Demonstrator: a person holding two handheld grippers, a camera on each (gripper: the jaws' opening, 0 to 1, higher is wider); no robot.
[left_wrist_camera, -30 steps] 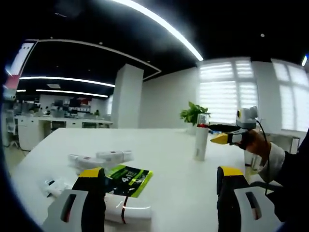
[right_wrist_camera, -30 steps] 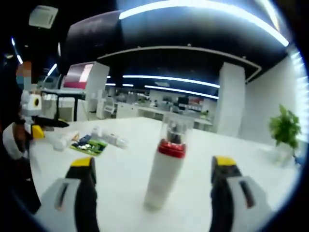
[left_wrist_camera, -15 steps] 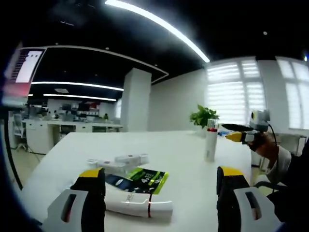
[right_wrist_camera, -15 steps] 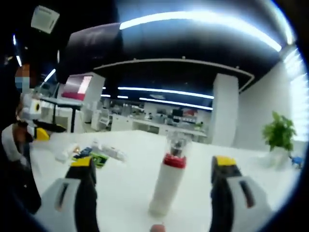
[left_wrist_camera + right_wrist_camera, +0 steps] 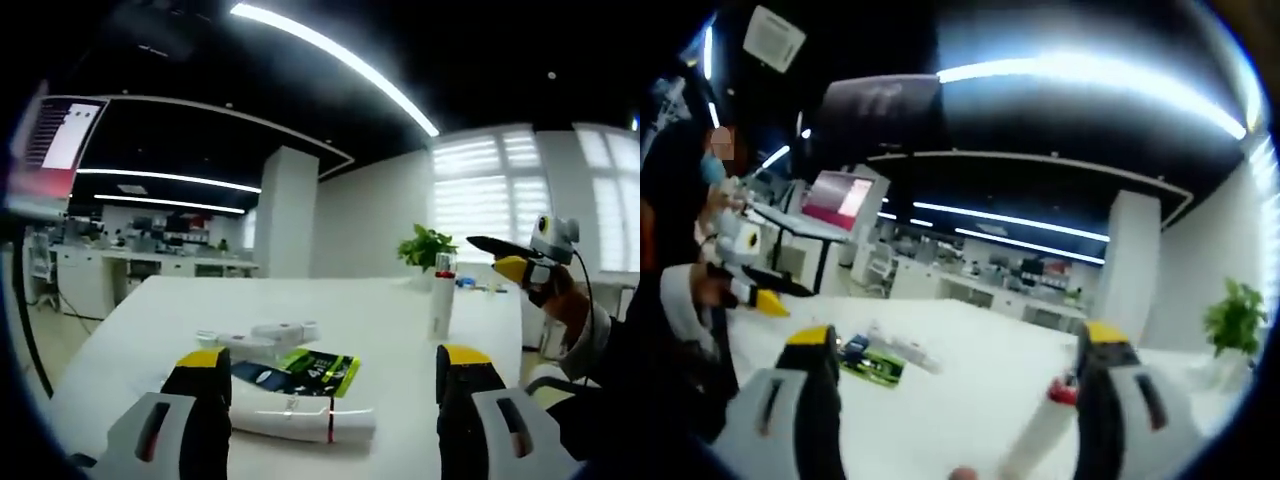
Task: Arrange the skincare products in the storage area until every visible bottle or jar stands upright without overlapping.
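Both grippers, left and right, are spread and hold nothing. One bottle stands upright on the table. A tube lies flat beside a green packet.

On your tabletop, a tube lay before the packet; a bottle stood far right.
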